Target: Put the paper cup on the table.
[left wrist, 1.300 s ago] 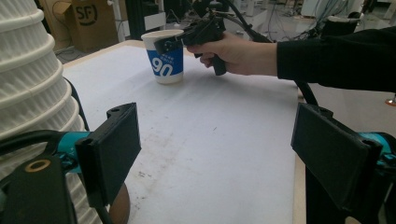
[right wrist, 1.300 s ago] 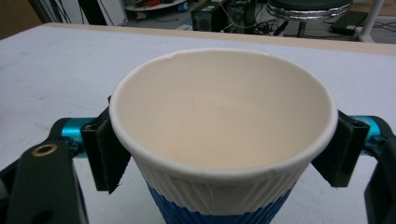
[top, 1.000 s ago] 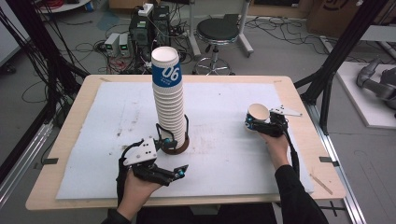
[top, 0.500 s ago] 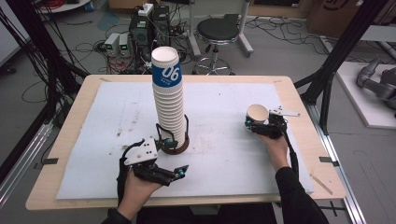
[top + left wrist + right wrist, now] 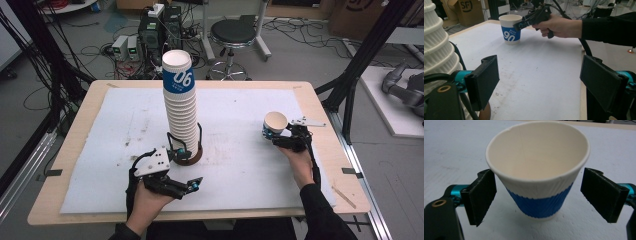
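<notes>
1. The right gripper (image 5: 537, 195) has just been opening: its black pads (image 5: 482, 196) now stand apart from the single white ribbed paper cup with a blue band (image 5: 537, 172), which sits between them with a gap showing on the right side and the left pad just beside its wall.
2. The cup stands upright on its own base on the sheet, at the right side of the table (image 5: 320, 107); a second ago the jaws were tighter round it, so I judge it has just been set down and released.
3. The left gripper (image 5: 190, 185) rests with its jaws spread and nothing between them, just beside the tall stack of white ribbed paper cups (image 5: 180, 112), which stands on a brown round base (image 5: 192, 159).
4. By my reading, one cup is now separated from the stack; the right hand can draw back.
5. A white foam sheet (image 5: 125, 130), lightly scuffed, covers the wooden table.
6. Beyond it are a black stool (image 5: 232, 35), cables and electronics on the grey floor.
</notes>
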A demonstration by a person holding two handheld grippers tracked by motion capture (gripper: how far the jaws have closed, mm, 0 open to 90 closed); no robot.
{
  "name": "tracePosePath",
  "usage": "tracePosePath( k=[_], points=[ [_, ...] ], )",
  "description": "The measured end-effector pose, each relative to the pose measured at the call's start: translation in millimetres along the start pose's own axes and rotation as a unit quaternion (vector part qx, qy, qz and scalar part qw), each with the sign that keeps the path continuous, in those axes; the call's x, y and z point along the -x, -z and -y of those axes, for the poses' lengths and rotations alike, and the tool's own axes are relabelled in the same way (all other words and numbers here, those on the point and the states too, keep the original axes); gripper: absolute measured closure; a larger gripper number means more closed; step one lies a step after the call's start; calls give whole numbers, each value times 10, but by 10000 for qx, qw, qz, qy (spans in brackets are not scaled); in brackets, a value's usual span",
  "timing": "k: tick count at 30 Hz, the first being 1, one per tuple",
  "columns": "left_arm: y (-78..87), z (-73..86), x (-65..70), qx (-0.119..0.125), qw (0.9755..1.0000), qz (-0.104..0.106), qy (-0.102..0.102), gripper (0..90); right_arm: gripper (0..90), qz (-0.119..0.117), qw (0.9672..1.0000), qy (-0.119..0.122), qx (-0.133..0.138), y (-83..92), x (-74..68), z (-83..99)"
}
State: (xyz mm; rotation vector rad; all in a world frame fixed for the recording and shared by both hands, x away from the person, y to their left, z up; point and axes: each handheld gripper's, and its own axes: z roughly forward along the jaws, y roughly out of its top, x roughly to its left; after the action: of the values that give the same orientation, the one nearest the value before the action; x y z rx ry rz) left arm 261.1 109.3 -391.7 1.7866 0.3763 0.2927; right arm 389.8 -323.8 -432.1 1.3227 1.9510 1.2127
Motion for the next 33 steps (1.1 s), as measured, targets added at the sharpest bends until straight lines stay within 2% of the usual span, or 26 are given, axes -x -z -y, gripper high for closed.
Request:
tracePosePath(
  k=[4, 8, 12, 19, 25, 28, 33],
  points=[
    [4, -3, 4, 12, 10000, 2, -10, 157, 137, 26, 10000, -38, -39, 130, 24, 16],
    [0, -9, 11, 34, 10000, 6, -39, 157, 137, -92, 9999, -120, -24, 288, 64, 29],
    [-5, -16, 16, 36, 10000, -8, -52, 157, 137, -207, 9997, -103, 2, 442, 57, 52],
    [-26, -26, -3, 29, 10000, -81, -32, 157, 137, -588, 9981, 128, 155, 665, -36, 54],
    [-39, -52, -6, 81, 9999, -123, 17, 157, 138, -1039, 9930, 277, 498, 832, -174, -26],
    [-31, -60, -4, 124, 9998, -150, 32, 157, 138, -1336, 9884, 313, 656, 910, -254, -77],
    [-26, -69, -2, 182, 9997, -118, 55, 158, 138, -1768, 9786, 654, 819, 987, -400, -145]
  ],
)
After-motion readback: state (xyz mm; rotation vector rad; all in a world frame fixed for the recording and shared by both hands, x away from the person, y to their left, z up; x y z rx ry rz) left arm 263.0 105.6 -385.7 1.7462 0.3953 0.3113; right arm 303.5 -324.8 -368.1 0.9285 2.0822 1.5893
